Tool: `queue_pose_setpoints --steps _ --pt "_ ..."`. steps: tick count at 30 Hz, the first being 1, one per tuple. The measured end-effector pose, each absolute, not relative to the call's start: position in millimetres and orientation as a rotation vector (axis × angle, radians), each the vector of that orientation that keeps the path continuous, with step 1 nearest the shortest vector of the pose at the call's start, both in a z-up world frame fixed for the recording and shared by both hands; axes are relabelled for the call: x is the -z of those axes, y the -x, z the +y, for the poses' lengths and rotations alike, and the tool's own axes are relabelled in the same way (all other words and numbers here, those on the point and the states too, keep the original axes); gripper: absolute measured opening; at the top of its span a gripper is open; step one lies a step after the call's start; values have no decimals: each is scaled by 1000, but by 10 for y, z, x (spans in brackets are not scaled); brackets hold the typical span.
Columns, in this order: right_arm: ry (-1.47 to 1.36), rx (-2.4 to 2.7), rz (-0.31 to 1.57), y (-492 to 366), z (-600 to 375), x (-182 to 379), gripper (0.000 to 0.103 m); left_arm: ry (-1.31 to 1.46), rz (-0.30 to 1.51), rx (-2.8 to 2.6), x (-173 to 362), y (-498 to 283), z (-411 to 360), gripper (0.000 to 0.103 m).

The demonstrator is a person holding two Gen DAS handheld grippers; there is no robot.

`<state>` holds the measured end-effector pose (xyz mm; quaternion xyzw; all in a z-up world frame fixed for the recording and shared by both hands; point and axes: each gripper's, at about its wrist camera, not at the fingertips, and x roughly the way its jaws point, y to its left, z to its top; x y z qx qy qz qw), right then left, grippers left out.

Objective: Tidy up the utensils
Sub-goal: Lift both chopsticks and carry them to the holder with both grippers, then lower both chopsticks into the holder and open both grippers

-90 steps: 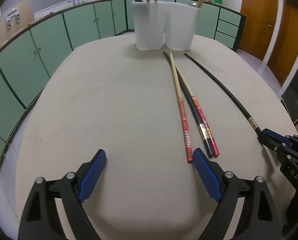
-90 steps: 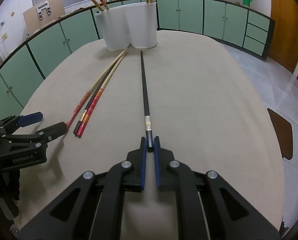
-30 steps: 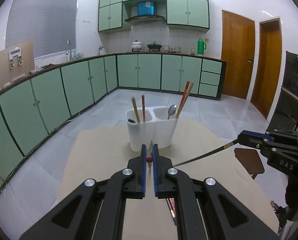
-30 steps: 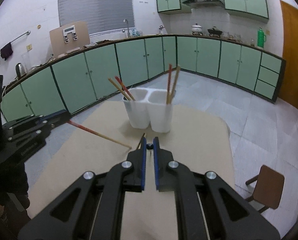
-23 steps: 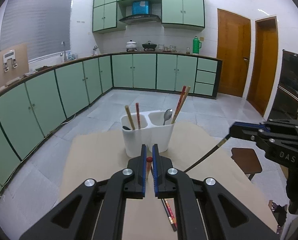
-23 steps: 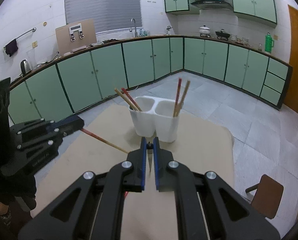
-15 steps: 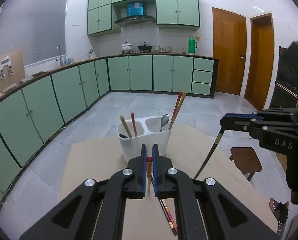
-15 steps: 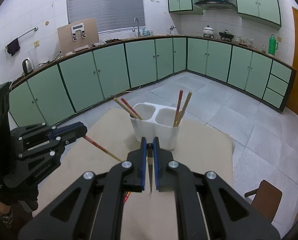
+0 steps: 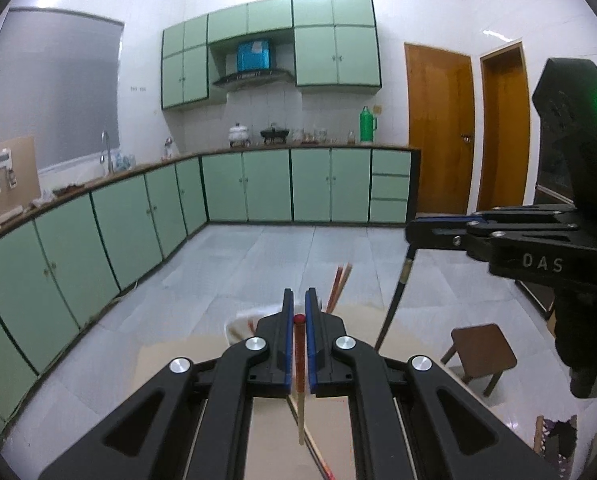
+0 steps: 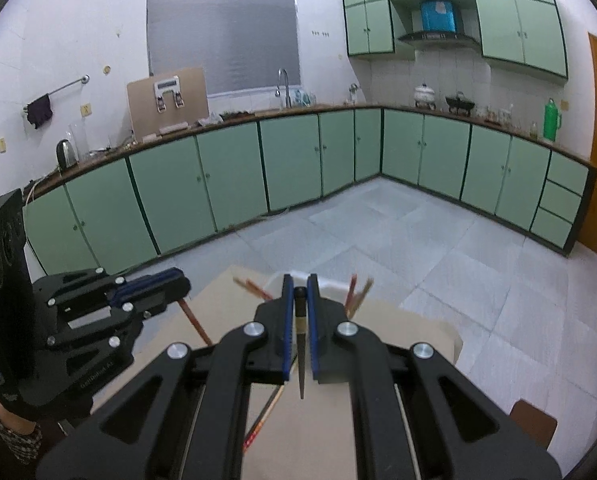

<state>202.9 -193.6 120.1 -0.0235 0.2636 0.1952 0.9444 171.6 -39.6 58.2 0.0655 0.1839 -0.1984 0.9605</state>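
The red chopstick [image 9: 299,364] hung tip-down, pinched near its top end by the left gripper [image 9: 299,312], whose jaws were pressed onto it. The black chopstick [image 10: 300,344] hung the same way from the right gripper [image 10: 299,292], likewise clamped near its butt. Held high and close to vertical, each could, by my judgement, be dropped tip-first into the white holder [image 10: 330,286], which sat just beyond and below both grippers with other sticks already standing in it. More chopsticks [image 10: 264,420] lay beneath the right gripper on the beige table [image 10: 418,336]. Beyond were green cabinets [image 10: 298,160], a grey tiled floor [image 10: 418,240] and wooden doors [image 9: 438,132].
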Motion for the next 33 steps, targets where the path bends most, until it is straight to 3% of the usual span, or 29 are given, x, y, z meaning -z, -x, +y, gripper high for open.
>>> queue_pose_setpoints --steps 15,33 --pt "-7 -355 437 -2860 -2081 -1735 6 -71 192 353 -1330 -2522 -494 5" --pt "-5 -286 544 -3624 -1964 -671 6 -78 401 297 -319 -3487 -484 6"
